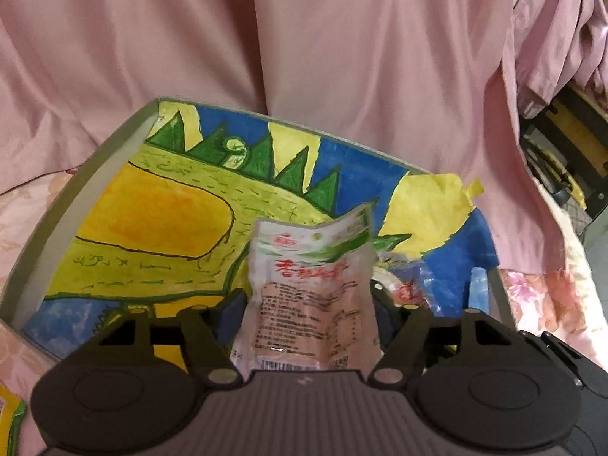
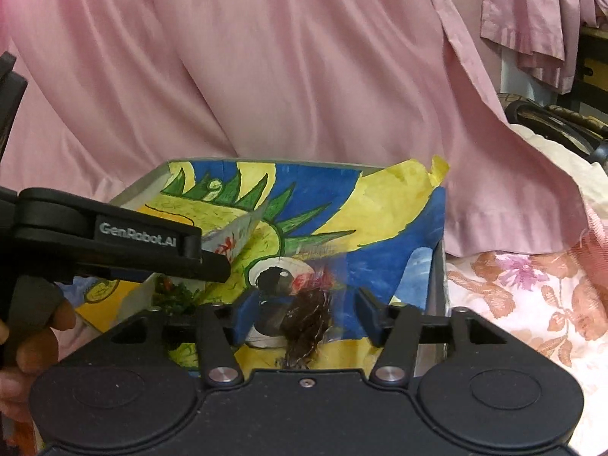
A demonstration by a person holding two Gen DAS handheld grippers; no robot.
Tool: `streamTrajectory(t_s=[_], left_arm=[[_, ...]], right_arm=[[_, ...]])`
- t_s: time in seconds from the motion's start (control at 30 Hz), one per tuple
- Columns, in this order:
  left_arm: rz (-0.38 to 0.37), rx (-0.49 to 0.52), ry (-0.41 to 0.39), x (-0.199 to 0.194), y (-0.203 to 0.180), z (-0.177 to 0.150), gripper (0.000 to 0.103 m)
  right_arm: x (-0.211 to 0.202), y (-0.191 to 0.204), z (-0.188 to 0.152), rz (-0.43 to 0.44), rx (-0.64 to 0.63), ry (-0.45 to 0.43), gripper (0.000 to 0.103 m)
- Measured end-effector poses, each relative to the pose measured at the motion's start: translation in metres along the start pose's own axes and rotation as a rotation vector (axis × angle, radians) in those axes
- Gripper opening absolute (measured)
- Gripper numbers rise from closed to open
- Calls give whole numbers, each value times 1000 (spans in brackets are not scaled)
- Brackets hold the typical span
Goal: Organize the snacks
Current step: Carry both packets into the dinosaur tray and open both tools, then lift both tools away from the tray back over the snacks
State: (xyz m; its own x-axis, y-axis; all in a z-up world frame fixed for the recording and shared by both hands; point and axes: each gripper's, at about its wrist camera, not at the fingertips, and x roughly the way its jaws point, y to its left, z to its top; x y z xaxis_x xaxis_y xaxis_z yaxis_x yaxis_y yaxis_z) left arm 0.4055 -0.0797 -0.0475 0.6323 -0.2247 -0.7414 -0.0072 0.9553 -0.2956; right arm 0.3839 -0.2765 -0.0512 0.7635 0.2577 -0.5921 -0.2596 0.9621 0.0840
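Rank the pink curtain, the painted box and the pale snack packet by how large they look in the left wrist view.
1. pink curtain, filling the upper view.
2. painted box.
3. pale snack packet, smallest, though nearness to the camera enlarges it.

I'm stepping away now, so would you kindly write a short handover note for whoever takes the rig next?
Left claw: open, a pink snack packet loose between its fingers, over the box.
Right claw: open, a dark snack pouch between its fingers, over the same box.
The box sits on a flowered cloth, lined with a painted paper.
Done: both snacks brought to the box.
Left: pull both claws clear, then fetch any remaining snacks.
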Motion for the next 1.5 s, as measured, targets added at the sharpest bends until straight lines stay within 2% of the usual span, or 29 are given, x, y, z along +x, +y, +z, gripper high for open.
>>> streamTrajectory(t_s=[0.07, 0.23, 0.47, 0.67, 0.93, 1.13, 1.5], left_arm=[[-8, -8, -15, -9, 2, 0, 79], [-52, -28, -86, -47, 10, -1, 87], [-41, 5, -211, -116, 17, -15, 100], [-22, 37, -294, -174, 24, -41, 102], [13, 64, -385, -240, 33, -100, 103], [47, 124, -426, -274, 39, -144, 103], [83, 197, -377, -293, 56, -203, 103]], right_arm=[[-8, 0, 0, -5, -4, -10, 72], [-40, 4, 1, -27, -14, -71, 84], [-108, 20, 7, -39, -37, -207, 96], [-175, 39, 2, -32, -62, -327, 102], [-246, 63, -25, -32, -85, -411, 102], [-281, 78, -60, -46, -64, -414, 102], [-302, 95, -120, -73, -23, -319, 102]])
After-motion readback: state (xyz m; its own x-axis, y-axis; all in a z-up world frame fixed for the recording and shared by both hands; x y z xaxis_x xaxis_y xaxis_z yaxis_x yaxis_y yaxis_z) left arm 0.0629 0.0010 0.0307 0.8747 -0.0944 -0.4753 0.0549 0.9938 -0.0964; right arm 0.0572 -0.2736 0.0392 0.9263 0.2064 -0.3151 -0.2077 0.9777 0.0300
